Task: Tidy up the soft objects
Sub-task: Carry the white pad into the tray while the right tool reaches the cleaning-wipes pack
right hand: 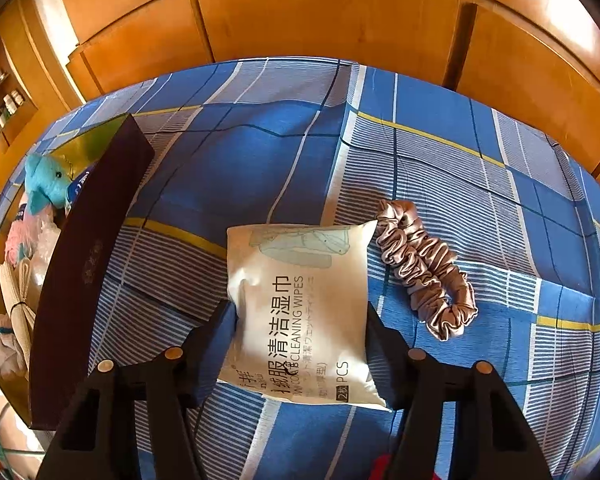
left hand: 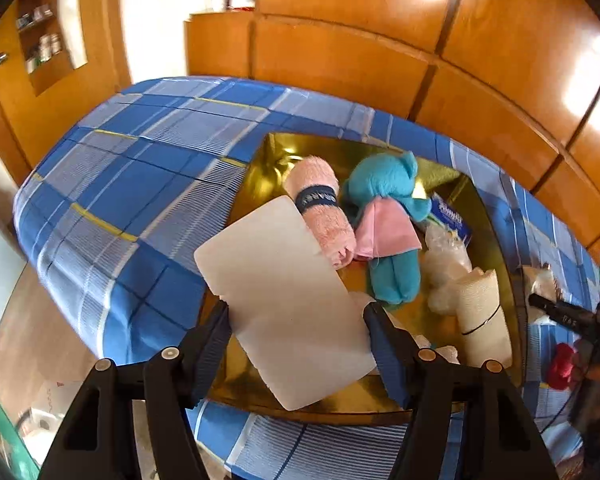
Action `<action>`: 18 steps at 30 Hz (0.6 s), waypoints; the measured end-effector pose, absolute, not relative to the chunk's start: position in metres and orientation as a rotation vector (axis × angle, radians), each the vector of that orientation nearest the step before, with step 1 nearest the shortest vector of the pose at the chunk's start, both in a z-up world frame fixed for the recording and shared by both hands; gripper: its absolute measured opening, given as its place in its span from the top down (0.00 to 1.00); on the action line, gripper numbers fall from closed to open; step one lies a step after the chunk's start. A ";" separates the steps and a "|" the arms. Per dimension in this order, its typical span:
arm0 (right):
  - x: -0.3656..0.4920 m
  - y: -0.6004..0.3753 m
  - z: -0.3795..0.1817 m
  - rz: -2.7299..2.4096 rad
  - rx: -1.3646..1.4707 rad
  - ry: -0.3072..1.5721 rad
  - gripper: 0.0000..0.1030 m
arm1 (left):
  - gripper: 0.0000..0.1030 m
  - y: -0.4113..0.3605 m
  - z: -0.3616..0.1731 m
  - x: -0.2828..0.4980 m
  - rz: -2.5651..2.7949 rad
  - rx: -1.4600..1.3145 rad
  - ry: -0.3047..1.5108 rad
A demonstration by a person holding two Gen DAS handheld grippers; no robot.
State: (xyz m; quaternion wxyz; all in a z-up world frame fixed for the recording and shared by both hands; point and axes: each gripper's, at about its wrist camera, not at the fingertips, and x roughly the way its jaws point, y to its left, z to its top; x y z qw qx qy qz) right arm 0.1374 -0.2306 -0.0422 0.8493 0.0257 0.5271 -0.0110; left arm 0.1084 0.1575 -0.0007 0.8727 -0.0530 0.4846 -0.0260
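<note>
Though absent leftward, scrunchie [right hand: 426, 276] beside wipes pack [right hand: 300, 312].

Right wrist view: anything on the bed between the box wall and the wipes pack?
Nothing: in the right wrist view only bare plaid sheet lies between the dark box wall and the wipes pack.

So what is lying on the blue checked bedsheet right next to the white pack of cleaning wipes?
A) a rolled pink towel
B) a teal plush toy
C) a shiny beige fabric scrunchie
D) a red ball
C: the shiny beige fabric scrunchie lies on the blue checked bedsheet beside the white pack of cleaning wipes, while the teal plush toy sits in the gold-lined box.
</note>
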 end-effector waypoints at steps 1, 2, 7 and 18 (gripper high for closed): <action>0.138 -0.231 -0.042 -0.023 0.055 1.114 0.40 | 0.34 0.155 -0.004 0.112 -0.055 -0.098 1.017; 0.138 -0.231 -0.042 -0.024 0.056 1.117 0.40 | 0.34 0.152 -0.007 0.116 -0.057 -0.088 1.028; 0.143 -0.229 -0.043 -0.027 0.057 1.123 0.40 | 0.31 0.141 -0.021 0.133 -0.096 -0.074 1.075; 0.141 -0.229 -0.044 -0.032 0.057 1.122 0.40 | 0.20 0.145 -0.034 0.140 -0.049 -0.118 1.099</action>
